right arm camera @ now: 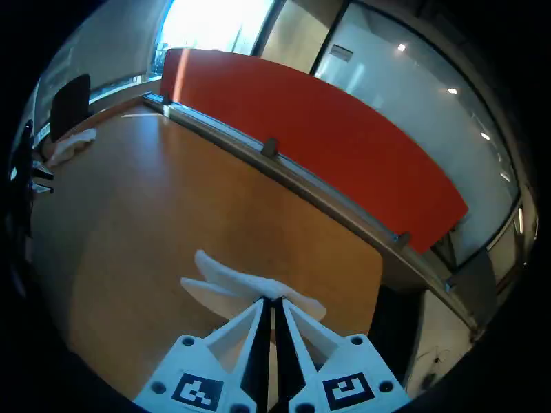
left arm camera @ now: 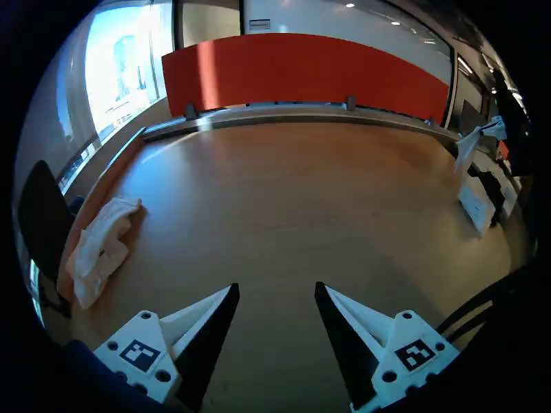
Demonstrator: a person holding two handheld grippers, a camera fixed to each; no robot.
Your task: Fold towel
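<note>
The right gripper (right arm camera: 272,300) is pinched narrow on the edge of the white cloth towel (right arm camera: 227,279), which spreads at 12 o'clock just beyond its tips over the brown wooden table (right arm camera: 138,227), long axis crosswise from 10 to 4 o'clock. The left gripper (left arm camera: 275,288) hangs wide, holding nothing; from it that towel appears far off at 3 o'clock, so the right is nearer. A crumpled white cloth (left arm camera: 103,244) lies at 9 o'clock

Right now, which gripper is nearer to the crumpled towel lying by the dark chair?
Left. The left gripper hovers open with the crumpled towel close on its left; the right gripper, pinching a second towel, is far across the table.
</note>
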